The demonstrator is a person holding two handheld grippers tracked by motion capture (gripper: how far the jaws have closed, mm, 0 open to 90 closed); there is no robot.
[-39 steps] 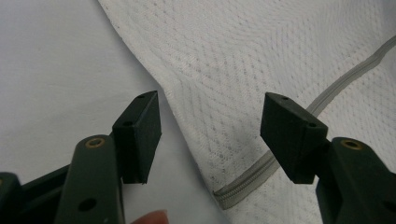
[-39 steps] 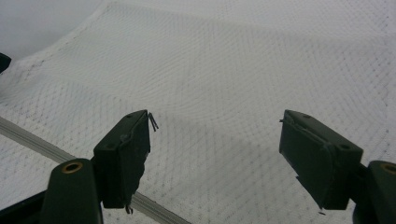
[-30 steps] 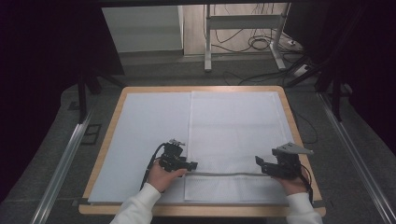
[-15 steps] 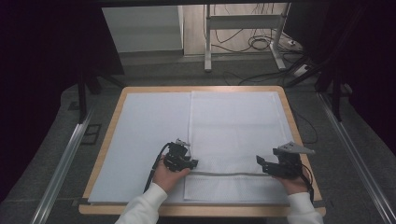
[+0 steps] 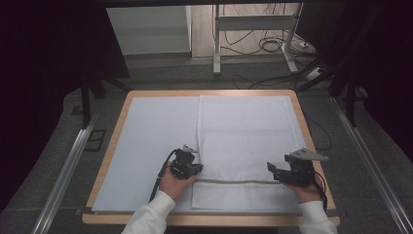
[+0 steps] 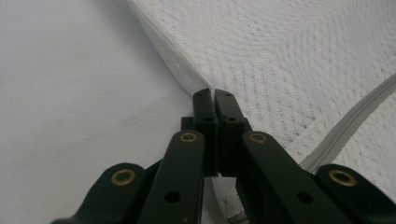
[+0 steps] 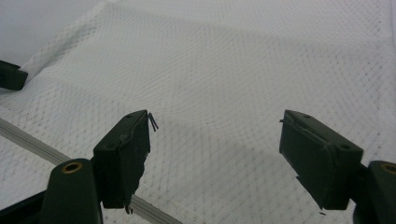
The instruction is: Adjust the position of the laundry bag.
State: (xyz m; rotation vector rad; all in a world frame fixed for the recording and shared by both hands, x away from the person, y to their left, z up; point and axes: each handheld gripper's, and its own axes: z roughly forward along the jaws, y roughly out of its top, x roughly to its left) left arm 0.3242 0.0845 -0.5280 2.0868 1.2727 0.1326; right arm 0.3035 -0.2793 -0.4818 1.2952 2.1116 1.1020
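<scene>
High view: a white mesh cloth [image 5: 246,146] is seen spread over the right half of a wooden table [image 5: 311,146], on top of a pale sheet [image 5: 146,141] that covers the rest of the board. A grey band [image 5: 234,181] is stitched across the cloth near its front edge. The left gripper [image 5: 194,168] is held at the cloth's left edge, just above that band, and its jaws have just been closing. The right gripper [image 5: 273,171] is held over the cloth's front right part, well apart from the left one (white sleeves enter from the bottom).

Left gripper view: the left gripper [image 6: 214,93] is shown with its black jaws drawn together, and the folded edge of the cloth [image 6: 289,60] is pinched between the tips. The sheet [image 6: 70,93] lies to the left, and the band [image 6: 355,116] runs off to the right.

Right gripper view: the right gripper [image 7: 215,140] is shown with its jaws standing wide apart above the cloth [image 7: 233,70], nothing being clasped between them. The band [image 7: 28,140] passes under the left jaw (a tip of the other gripper is glimpsed at the far left edge).
</scene>
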